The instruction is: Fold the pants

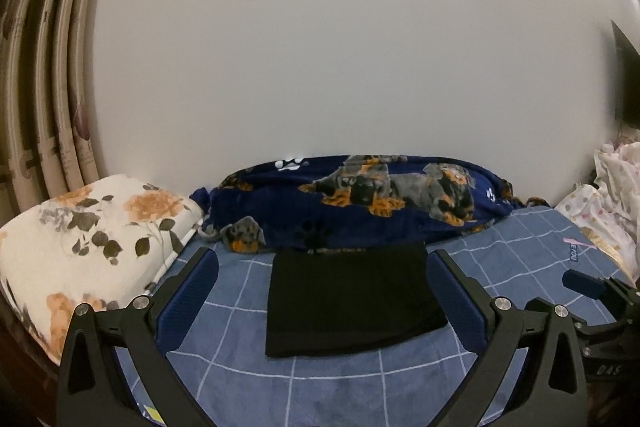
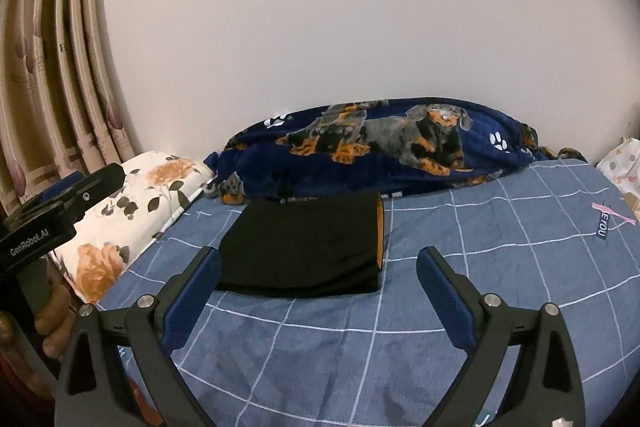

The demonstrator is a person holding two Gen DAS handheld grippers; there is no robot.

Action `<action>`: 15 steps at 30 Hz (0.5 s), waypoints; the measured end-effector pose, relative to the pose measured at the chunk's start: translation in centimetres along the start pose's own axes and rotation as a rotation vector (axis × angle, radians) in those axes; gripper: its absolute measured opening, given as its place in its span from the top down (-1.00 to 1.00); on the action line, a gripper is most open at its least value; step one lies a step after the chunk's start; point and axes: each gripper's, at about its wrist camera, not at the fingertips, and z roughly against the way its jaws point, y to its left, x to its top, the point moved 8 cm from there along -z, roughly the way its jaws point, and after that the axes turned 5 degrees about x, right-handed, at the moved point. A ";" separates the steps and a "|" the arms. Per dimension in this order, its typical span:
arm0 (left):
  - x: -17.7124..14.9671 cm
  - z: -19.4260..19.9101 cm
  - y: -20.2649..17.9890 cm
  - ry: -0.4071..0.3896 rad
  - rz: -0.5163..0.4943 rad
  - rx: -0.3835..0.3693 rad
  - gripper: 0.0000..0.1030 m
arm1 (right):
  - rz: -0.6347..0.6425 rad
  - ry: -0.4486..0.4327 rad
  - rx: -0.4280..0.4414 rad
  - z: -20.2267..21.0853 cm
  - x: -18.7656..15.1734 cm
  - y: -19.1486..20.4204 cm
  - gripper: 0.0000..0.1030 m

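The black pants (image 1: 352, 301) lie folded into a flat rectangle on the blue checked bed sheet (image 1: 320, 387). In the right wrist view the pants (image 2: 304, 247) show an orange strip along their right edge. My left gripper (image 1: 322, 259) is open and empty, held above the sheet just in front of the pants. My right gripper (image 2: 318, 259) is open and empty, in front of the pants and a little to their right. The left gripper's body shows at the left edge of the right wrist view (image 2: 60, 199), the right gripper's at the right edge of the left wrist view (image 1: 592, 291).
A navy blanket with dog prints (image 1: 360, 199) is bunched along the wall behind the pants. A white floral pillow (image 1: 88, 247) lies at the left, by the curtains (image 1: 48, 67). Pale dotted bedding (image 1: 604, 195) is piled at the right.
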 end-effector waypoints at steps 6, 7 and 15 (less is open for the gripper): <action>-0.5 -0.2 0.0 0.001 -0.006 0.009 -1.00 | 0.000 0.017 0.002 -0.4 -0.4 0.1 -0.90; -0.4 -0.3 0.1 0.000 -0.011 0.021 -1.00 | 0.001 0.021 0.002 -0.4 -0.5 0.1 -0.90; -1.3 -1.0 -0.1 0.021 -0.004 0.009 -1.00 | 0.010 0.030 0.003 -0.7 -0.8 0.4 -0.90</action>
